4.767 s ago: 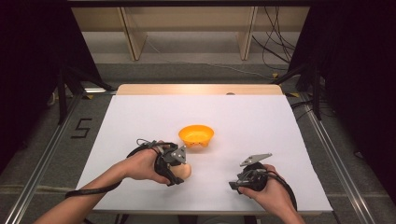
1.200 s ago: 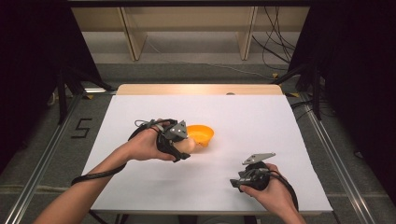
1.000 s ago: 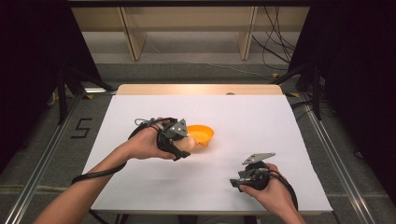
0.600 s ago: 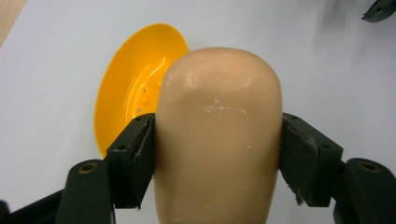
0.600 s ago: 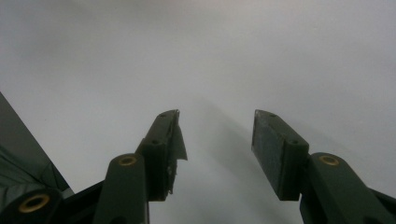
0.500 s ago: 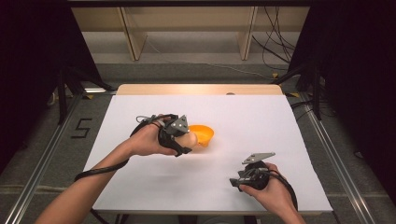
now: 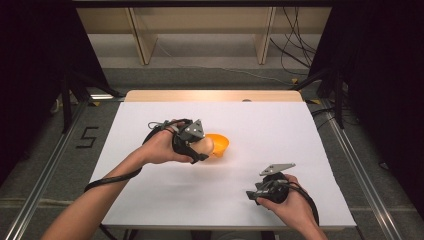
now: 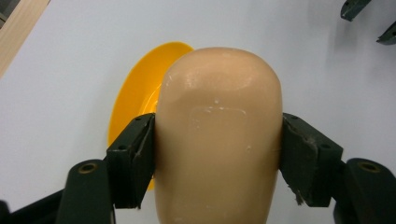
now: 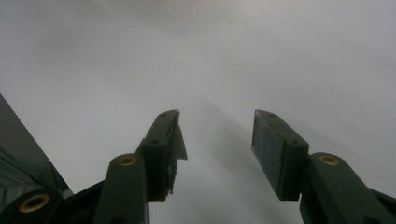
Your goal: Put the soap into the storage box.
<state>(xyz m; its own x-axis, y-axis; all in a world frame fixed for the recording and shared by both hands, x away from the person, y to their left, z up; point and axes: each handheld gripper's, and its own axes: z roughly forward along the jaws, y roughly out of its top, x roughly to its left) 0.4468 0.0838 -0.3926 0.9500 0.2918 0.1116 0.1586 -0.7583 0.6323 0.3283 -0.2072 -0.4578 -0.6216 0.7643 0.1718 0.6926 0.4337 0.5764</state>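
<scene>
Left gripper clamps tan loaf-like obj beside orange bowl; right gripper agape, empty.

A single mark can be read: a black numeral "5" on the grey floor left of the table, in the high view, well off to the outer side of the left gripper and its jaws. The rounded tan piece clamped between those jaws carries a faint rectangular imprint, but no letters can be made out in it.
</scene>
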